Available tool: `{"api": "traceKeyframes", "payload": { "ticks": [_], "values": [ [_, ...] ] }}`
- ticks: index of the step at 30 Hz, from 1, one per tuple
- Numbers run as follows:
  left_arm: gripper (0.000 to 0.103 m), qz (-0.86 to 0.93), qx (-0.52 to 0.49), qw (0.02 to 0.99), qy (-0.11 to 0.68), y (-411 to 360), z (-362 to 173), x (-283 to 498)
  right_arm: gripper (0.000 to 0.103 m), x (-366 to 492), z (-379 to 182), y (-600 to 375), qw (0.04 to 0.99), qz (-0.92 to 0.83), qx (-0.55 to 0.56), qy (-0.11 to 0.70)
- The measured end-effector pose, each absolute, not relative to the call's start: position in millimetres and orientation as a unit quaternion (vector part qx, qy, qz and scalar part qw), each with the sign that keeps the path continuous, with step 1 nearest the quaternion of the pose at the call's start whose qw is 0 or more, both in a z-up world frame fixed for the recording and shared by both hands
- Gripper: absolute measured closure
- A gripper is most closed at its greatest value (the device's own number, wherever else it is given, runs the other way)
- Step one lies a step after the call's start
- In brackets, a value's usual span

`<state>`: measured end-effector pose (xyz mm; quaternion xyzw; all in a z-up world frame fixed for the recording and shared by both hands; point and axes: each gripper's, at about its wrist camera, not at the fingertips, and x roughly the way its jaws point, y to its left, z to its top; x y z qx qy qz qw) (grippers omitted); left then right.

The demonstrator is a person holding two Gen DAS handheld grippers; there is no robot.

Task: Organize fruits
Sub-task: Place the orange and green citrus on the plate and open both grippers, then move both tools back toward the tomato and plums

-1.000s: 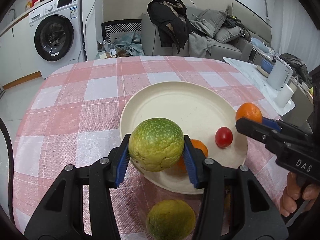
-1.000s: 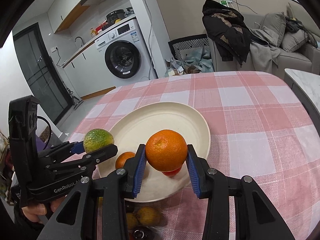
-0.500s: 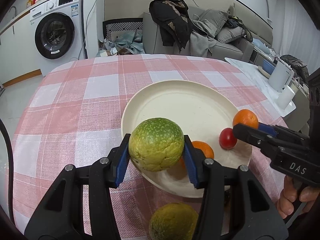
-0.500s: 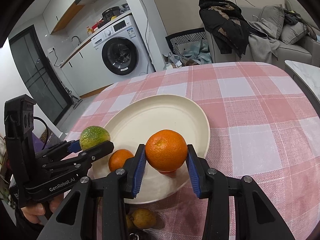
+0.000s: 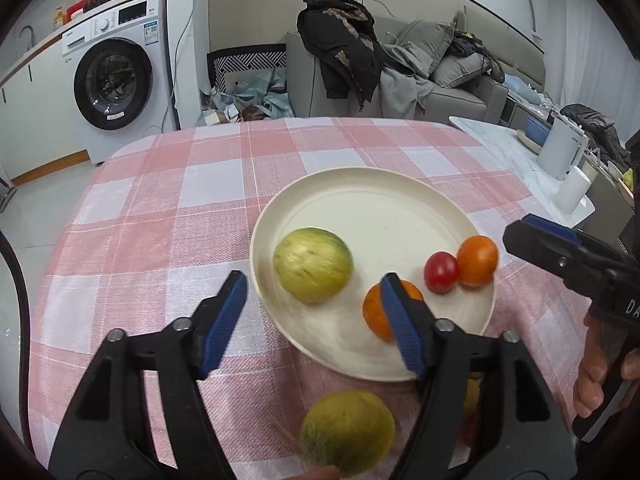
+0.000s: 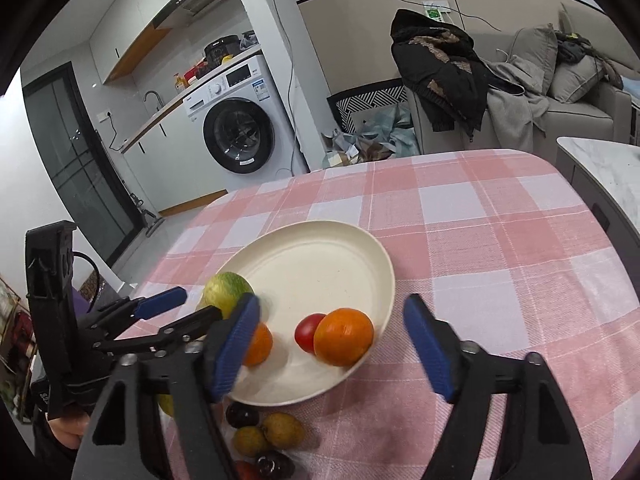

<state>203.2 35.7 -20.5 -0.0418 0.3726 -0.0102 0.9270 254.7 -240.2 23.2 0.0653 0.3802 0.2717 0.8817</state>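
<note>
A cream plate [image 5: 360, 174] stands on the pink checked tablecloth. A green-yellow citrus [image 5: 313, 266] lies blurred on its left part, just ahead of my left gripper [image 5: 312, 322], whose jaws are opening with nothing pressed between them. On the plate's near right lie an orange [image 6: 343, 336], a red tomato [image 6: 306, 332] and a second orange [image 6: 260, 344]. My right gripper [image 6: 332, 316] is opening too; the first orange sits between its pads, untouched. Another green citrus [image 5: 347, 432] rests on the cloth below the left gripper.
Several small brown and dark fruits [image 6: 280, 430] lie on the cloth by the plate's near rim. A person's hand [image 5: 600, 372] holds the right gripper [image 5: 560, 248]. A washing machine [image 5: 116, 80], a sofa [image 5: 440, 80] with clothes and a side table with a kettle [image 5: 560, 152] stand beyond the table.
Both grippers opened. The green citrus left the left gripper and now lies on the plate. The orange left the right gripper and rests on the plate beside the tomato.
</note>
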Motion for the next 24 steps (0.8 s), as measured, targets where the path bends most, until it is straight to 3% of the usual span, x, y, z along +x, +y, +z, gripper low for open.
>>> {"api": "traceKeyframes", "payload": {
  "ticks": [3, 5, 16, 24],
  "values": [
    [0.01, -0.005, -0.04, 0.932, 0.36, 36.9, -9.6, 186.2, 0.001, 246.4, 28.1, -248.1, 0.886, 0.264, 0.057, 0.376],
    [0.001, -0.001, -0.033, 0.934, 0.355, 36.0, -4.4, 173.0, 0.0, 239.6, 29.6, -252.7, 0.889, 0.263, 0.047, 0.372],
    [0.001, 0.009, -0.028, 0.938, 0.345, 26.7, 3.8, 107.5, 0.0, 206.0, 29.6, -258.5, 0.88, 0.272, 0.004, 0.39],
    [0.001, 0.003, -0.035, 0.932, 0.359, 25.8, -7.6, 100.5, 0.0, 196.4, 14.5, -250.3, 0.862, 0.275, -0.02, 0.425]
  ]
}}
